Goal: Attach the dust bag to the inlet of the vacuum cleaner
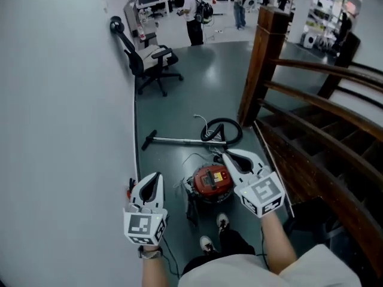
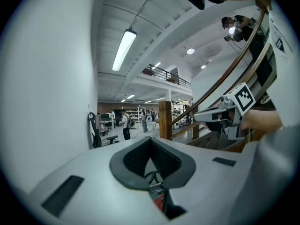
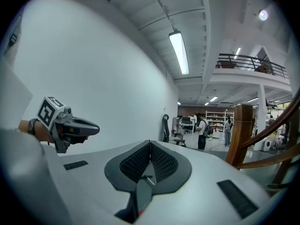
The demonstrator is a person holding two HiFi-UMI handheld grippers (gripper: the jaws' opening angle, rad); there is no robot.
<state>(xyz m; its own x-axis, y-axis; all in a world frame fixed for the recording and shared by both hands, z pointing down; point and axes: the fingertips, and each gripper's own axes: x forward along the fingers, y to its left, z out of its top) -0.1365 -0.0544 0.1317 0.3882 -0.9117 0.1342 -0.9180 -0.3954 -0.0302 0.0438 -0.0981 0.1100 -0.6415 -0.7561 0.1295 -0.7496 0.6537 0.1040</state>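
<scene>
the red vacuum cleaner (image 1: pixel 210 181) stood on the grey floor (image 1: pixel 197 88), low in the head view, between the two grippers and far under them. its black hose (image 1: pixel 224 130) lay in a loop just on the far side of it, and a metal tube (image 1: pixel 179 140) lay flat on the floor from the hose toward the left. the dust bag could not be made out from this height

the left gripper (image 1: pixel 158 176) was held high over the floor near the white wall (image 1: pixel 60 130), to the left of the vacuum cleaner. its jaws were closed, the tips together, and nothing was between them. the right gripper (image 1: pixel 227 154) was to the right of the vacuum cleaner and a little farther. its jaws were closed too, tip against tip, with nothing held. both grippers pointed nearly level toward the far end of the room, well apart from each other, and neither touched the vacuum cleaner

the person's two shoes (image 1: pixel 222 222) were on the floor just near the vacuum cleaner. a black office chair (image 1: pixel 149 64) stood far away beside the wall on the left. a wooden stair railing (image 1: pixel 260 64) went along the right side. some people (image 1: pixel 194 17) stood at the far end, near shelves
</scene>
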